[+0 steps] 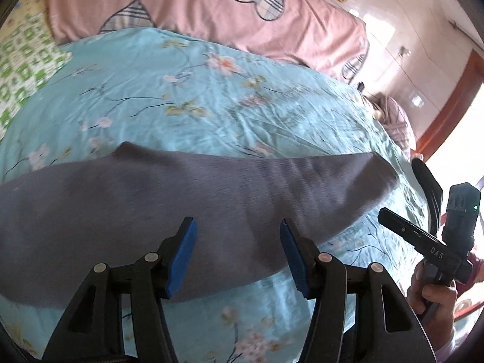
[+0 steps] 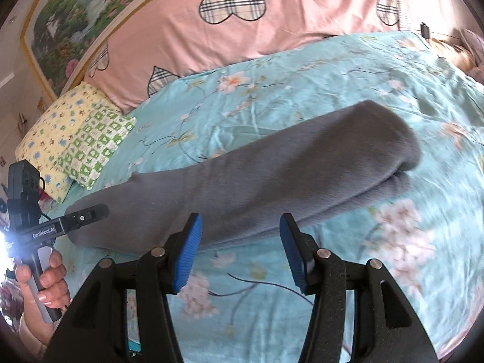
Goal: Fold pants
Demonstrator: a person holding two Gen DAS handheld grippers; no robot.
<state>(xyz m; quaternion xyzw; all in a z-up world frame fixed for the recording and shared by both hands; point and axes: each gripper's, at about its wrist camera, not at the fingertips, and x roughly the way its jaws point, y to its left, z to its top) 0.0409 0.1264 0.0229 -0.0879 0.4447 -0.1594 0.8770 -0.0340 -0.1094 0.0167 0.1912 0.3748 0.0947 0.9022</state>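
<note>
Nearest the lens in the left wrist view, the left hand-held gripper (image 1: 237, 254) is seen with its blue-padded jaws spread wide and nothing held between them, poised over the near edge of the grey pants (image 1: 181, 205). In the right wrist view, the right hand-held gripper (image 2: 240, 251) is likewise shown wide apart and empty, just short of the garment's near edge. The grey pants (image 2: 257, 181) are laid across the floral blue bedspread (image 2: 272, 96) as one long narrow band, running from about 8 o'clock to 2 o'clock in the right view, with two layers visible at the far end; the legs appear to have been laid one over the other already. The lengthwise fold is judged done, while the crosswise folds that would shorten the band are judged still to come, no end being gripped yet. Further back, at 12 o'clock, a pink heart-patterned quilt (image 2: 272, 24) is piled, and a yellow-and-green pillow (image 2: 75, 139) lies at 9 o'clock.
</note>
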